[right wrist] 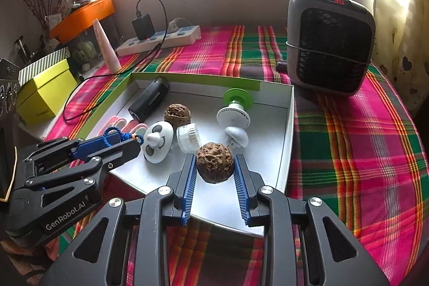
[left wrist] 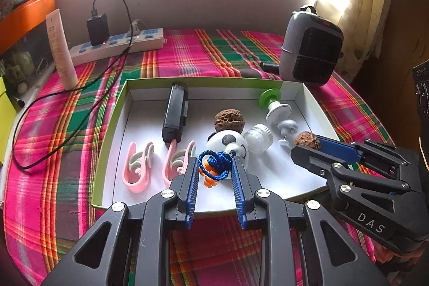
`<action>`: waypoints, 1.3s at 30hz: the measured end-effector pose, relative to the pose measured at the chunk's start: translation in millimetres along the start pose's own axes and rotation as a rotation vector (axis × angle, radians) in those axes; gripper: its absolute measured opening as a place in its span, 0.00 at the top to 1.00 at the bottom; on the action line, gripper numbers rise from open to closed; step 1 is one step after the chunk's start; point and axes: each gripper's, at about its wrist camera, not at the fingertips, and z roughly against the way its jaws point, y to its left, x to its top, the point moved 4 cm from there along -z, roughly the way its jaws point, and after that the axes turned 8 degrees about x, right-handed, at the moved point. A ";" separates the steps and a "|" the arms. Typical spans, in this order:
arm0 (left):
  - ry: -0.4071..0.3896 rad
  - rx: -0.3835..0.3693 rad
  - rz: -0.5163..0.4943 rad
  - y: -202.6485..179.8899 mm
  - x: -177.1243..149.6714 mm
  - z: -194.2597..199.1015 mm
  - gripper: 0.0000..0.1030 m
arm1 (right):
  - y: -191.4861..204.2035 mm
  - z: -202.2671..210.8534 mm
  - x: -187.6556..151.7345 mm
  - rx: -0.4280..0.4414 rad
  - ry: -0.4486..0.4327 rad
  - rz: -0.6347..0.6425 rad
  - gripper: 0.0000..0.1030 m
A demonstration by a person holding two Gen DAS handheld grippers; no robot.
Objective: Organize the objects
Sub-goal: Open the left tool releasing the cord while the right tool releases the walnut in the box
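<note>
Left gripper (left wrist: 214, 168) clamped on corded orange earplugs (left wrist: 213, 168), blue cord bunched between the pads, over the near edge of the white tray (left wrist: 308, 95). Right gripper (right wrist: 214, 165) holds a walnut (right wrist: 214, 162) above the tray's near right corner. Second walnut (left wrist: 229, 120) lies mid-tray; panda toy (left wrist: 230, 148) beside it; pink clips (left wrist: 138, 165) along the left edge.

surface: plaid tablecloth (left wrist: 203, 55) | on it: tray (left wrist: 107, 136), power strip (left wrist: 118, 46), heater (left wrist: 311, 50)
</note>
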 end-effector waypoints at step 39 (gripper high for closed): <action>0.030 0.022 0.005 3.6 -1.4 -9.4 0.78 | -3.9 -11.7 -1.1 -0.010 0.027 -0.007 0.72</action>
